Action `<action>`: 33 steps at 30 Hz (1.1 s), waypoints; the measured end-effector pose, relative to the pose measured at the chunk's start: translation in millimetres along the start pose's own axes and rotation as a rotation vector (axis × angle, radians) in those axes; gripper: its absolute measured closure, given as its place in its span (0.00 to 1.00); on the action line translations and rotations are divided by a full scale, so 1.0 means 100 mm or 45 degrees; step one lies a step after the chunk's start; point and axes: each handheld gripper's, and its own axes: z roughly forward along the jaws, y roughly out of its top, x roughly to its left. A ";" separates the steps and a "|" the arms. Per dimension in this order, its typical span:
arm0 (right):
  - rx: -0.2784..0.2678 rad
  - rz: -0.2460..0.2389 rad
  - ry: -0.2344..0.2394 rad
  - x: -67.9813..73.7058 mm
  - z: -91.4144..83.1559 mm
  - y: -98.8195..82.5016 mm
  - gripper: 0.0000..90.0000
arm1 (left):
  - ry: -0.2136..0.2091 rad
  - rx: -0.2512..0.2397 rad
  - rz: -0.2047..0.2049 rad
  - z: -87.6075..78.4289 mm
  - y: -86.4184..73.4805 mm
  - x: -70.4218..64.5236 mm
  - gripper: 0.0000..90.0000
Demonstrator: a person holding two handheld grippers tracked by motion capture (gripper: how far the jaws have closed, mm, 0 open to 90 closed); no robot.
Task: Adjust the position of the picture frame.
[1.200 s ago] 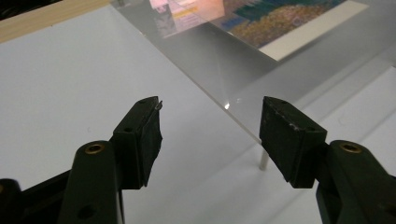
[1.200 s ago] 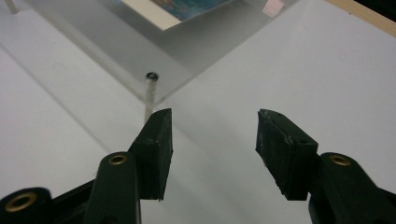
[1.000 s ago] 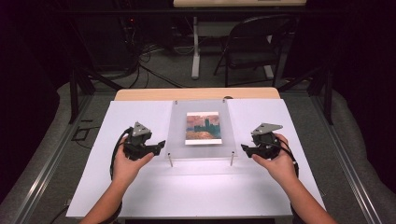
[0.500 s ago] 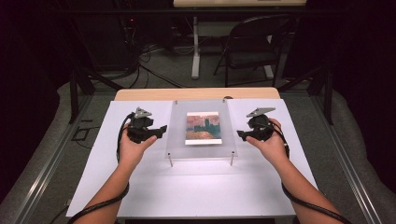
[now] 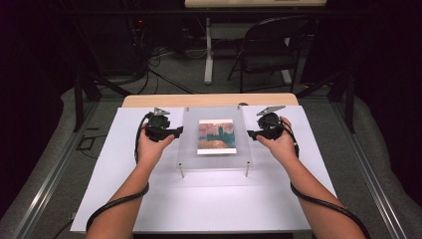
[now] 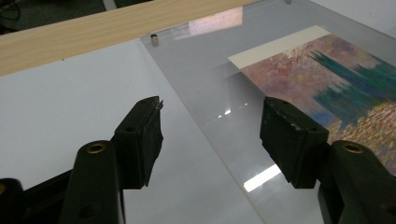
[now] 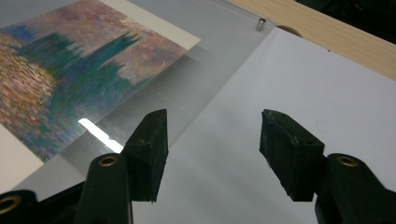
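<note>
On the white table sheet (image 5: 209, 199), a clear acrylic frame (image 5: 189, 134) rests.

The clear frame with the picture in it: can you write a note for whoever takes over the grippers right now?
Left gripper: open, at the frame's left edge, holding nothing.
Right gripper: open, at the frame's right edge, holding nothing.
Frame: clear panel on small metal posts, flat on the white table, the picture under it.
Done: both grippers are lined up on opposite sides.
Left: probably close on both edges and lift it evenly; nothing is gripped yet.
</note>
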 end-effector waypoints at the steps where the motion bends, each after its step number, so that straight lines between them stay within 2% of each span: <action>1: 0.000 0.000 0.000 0.00 0.00 0.00 0.47 | 0.000 0.000 0.000 0.00 0.00 0.00 0.43; 2: 0.002 0.018 0.014 0.00 0.03 0.03 0.47 | -0.015 0.012 -0.012 0.05 0.03 -0.01 0.43; 6: -0.011 0.048 0.038 0.01 0.10 0.08 0.47 | -0.018 0.035 -0.016 0.16 0.06 -0.06 0.43; 9: -0.016 0.056 0.050 0.03 0.14 0.10 0.47 | -0.029 0.045 -0.017 0.22 0.06 -0.08 0.43; 12: -0.014 0.094 0.080 0.06 0.22 0.11 0.47 | -0.033 0.067 -0.015 0.29 0.05 -0.12 0.43; 14: -0.002 0.095 0.079 0.08 0.27 0.11 0.47 | -0.030 0.087 -0.024 0.33 0.05 -0.11 0.43; 16: 0.010 0.113 0.082 0.09 0.33 0.11 0.47 | -0.030 0.105 -0.056 0.39 0.04 -0.11 0.42; 26: 0.009 0.228 0.142 0.05 0.44 0.13 0.43 | -0.048 0.137 -0.106 0.51 0.06 -0.10 0.40; 30: 0.016 0.254 0.169 0.06 0.47 0.13 0.42 | -0.068 0.130 -0.118 0.54 0.07 -0.10 0.38; 33: 0.019 0.264 0.167 0.06 0.48 0.13 0.40 | -0.087 0.140 -0.126 0.55 0.09 -0.12 0.37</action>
